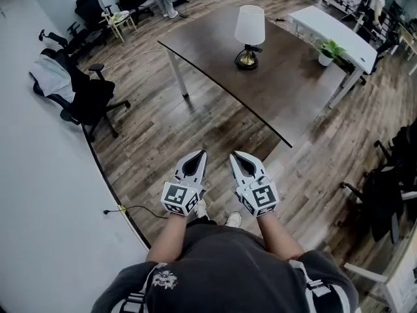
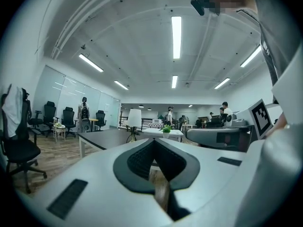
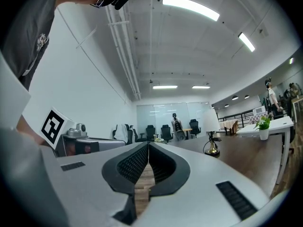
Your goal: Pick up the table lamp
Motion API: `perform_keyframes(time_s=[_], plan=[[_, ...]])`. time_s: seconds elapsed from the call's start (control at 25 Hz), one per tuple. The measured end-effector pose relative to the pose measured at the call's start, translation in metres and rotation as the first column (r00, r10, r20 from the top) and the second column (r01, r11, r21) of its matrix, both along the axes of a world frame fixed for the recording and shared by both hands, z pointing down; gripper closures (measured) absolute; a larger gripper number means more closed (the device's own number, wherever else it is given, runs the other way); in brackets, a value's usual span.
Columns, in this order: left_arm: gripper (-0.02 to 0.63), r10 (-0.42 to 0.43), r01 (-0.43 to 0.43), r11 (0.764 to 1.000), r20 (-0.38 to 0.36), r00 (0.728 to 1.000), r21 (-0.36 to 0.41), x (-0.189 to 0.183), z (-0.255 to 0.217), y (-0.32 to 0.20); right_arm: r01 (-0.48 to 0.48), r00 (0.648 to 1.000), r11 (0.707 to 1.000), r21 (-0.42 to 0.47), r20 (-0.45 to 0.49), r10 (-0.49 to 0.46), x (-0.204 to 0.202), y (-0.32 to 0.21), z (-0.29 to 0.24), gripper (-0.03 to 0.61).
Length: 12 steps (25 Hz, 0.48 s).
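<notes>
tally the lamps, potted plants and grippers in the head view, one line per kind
table lamp: 1
potted plant: 1
grippers: 2, the left gripper and the right gripper
total: 4

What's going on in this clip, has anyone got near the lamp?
A person stands on the wood-plank floor with a white two-jaw gripper in each hand. The left gripper and right gripper are held side by side in front of the body, both shut and empty, pointing toward the dark brown table. The table lamp, white shade on a brass base, stands upright on that table, well ahead of both grippers and untouched. The pick-up has not begun.
</notes>
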<state>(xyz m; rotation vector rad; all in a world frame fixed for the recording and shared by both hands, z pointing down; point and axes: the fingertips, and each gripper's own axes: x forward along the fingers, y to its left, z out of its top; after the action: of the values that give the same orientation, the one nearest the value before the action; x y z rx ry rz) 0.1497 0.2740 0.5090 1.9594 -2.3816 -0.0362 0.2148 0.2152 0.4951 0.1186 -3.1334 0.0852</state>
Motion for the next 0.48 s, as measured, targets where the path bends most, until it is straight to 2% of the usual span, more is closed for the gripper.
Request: perform_keyframes(time_s=[0.28,0.48], plan=[[0.617,-0.003,0.003,1.0,-0.013,1.0,0.008,-0.019,0.008,-0.016,-0.003,0.999,1.0,0.008,-0.033,0.003,-0.017,-0.013,0.012,0.552],[0.617,0.006,-0.005,1.0,0.002,1.0,-0.015,-0.045,0.014,-0.029,-0.022,0.998,0.999,0.04,-0.054,0.025,-0.046,-0.025,0.015,0.552]])
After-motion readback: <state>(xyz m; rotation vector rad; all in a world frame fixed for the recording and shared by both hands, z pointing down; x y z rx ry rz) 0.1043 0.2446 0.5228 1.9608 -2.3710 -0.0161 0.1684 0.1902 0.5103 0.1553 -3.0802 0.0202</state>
